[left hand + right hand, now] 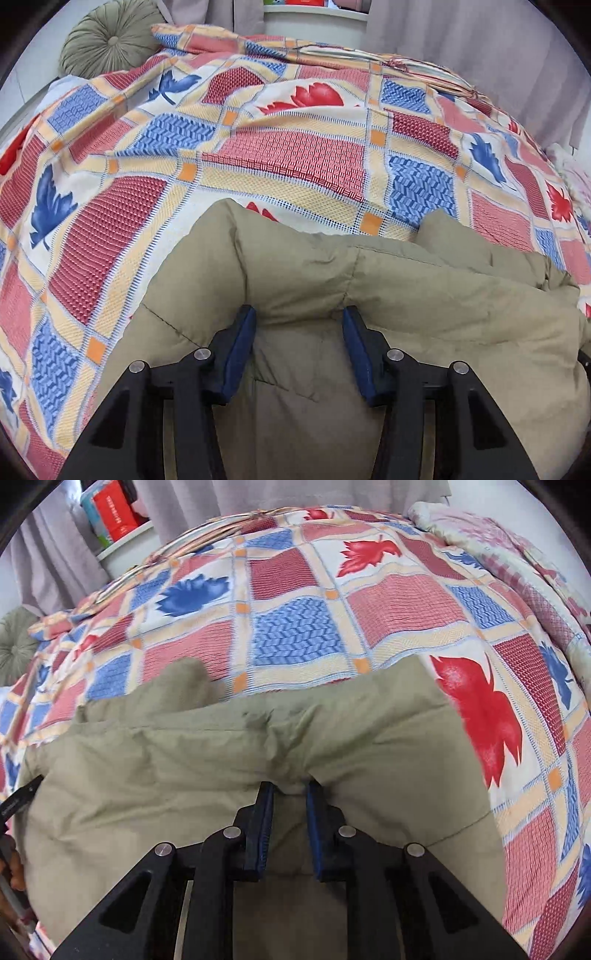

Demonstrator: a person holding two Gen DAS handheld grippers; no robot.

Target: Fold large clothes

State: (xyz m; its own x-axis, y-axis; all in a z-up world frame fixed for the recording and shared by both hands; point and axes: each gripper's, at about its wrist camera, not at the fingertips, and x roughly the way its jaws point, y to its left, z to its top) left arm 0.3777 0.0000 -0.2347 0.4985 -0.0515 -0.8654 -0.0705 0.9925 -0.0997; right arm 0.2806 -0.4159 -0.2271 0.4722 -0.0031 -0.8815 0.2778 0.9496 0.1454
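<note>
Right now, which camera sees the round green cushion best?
The left wrist view: the round green cushion shows nearly whole at the top left, button centre and pleats clear, behind the patterned bedspread. The right wrist view catches only a blurry slice at its left edge.

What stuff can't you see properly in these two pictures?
- Khaki padded jacket: its near part, cut off by the bottom edge and hidden by the left gripper, left wrist view.
- Red box on the shelf: lettering too small, right wrist view.
- Bedspread under the jacket: covered.
</note>
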